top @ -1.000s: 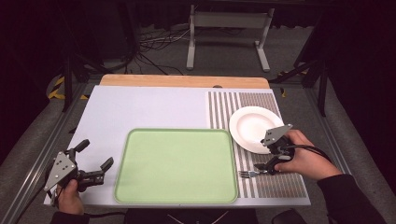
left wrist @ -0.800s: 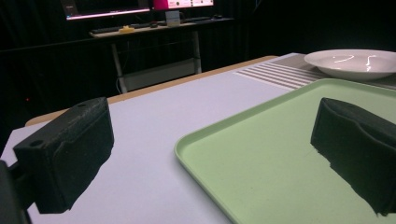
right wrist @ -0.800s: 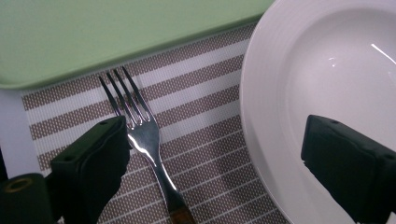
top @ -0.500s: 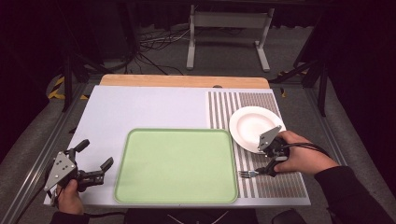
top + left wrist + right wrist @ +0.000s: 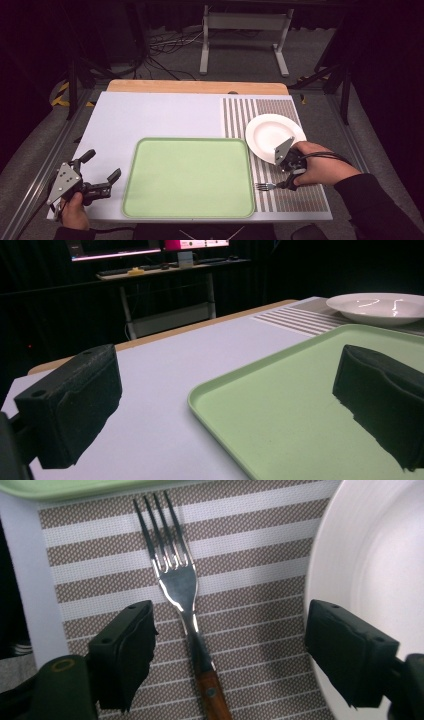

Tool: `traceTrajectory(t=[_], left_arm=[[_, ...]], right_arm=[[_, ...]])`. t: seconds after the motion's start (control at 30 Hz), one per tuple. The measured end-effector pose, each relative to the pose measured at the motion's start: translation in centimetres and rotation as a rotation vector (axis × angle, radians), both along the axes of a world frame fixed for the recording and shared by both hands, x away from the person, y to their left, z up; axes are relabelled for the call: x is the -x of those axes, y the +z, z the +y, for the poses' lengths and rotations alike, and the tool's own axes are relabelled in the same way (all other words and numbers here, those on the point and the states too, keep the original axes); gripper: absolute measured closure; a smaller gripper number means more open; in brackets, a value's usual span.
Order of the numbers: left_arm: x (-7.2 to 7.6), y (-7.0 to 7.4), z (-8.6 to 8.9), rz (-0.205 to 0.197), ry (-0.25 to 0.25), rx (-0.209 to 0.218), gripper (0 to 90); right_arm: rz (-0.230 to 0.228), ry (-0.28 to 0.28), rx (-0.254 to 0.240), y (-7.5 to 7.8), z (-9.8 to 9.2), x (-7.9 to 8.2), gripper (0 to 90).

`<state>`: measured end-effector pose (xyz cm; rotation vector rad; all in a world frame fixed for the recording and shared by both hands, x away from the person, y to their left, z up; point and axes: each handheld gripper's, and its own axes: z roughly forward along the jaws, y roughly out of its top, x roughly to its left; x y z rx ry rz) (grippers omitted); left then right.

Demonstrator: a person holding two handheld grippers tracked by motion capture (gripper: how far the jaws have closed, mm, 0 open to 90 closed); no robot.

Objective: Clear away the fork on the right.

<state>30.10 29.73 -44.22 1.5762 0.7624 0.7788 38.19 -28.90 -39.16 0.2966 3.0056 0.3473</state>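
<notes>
Right now the fork (image 5: 181, 587) lies flat on the striped mat (image 5: 250, 545), tines toward the tray (image 5: 187, 177), wooden handle toward you, with the plate (image 5: 272, 136) just beside it. Your right hand-held gripper (image 5: 227, 650) hangs over the fork's neck with its jaws wide apart, one on either side and neither touching, so it has hold of nothing.

You seem to be at the approach, just short of the grasp. The next move calls for lowering until the pads straddle the neck or the top of the handle, then closing squarely across it. Watch the jaw nearer the plate: it sits close to the rim and could knock it as you come down.

Your left hand-held gripper (image 5: 95, 187) rests near the surface (image 5: 160, 117) beside the tray's corner, jaws spread, empty.
</notes>
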Motion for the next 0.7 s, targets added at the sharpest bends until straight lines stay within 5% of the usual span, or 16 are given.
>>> traceTrajectory(t=[0.4, 0.7], left_arm=[[0.0, 0.0, -0.1, 0.003, 0.001, -0.005, 0.1], [0.0, 0.0, 0.0, 0.005, 0.000, -0.006, 0.1]], right_arm=[[0.062, 0.020, 0.087, -0.7, 0.0, 0.4, 28.6], [0.095, 0.047, 0.170, -1.4, 0.0, 0.3, 44.0]])
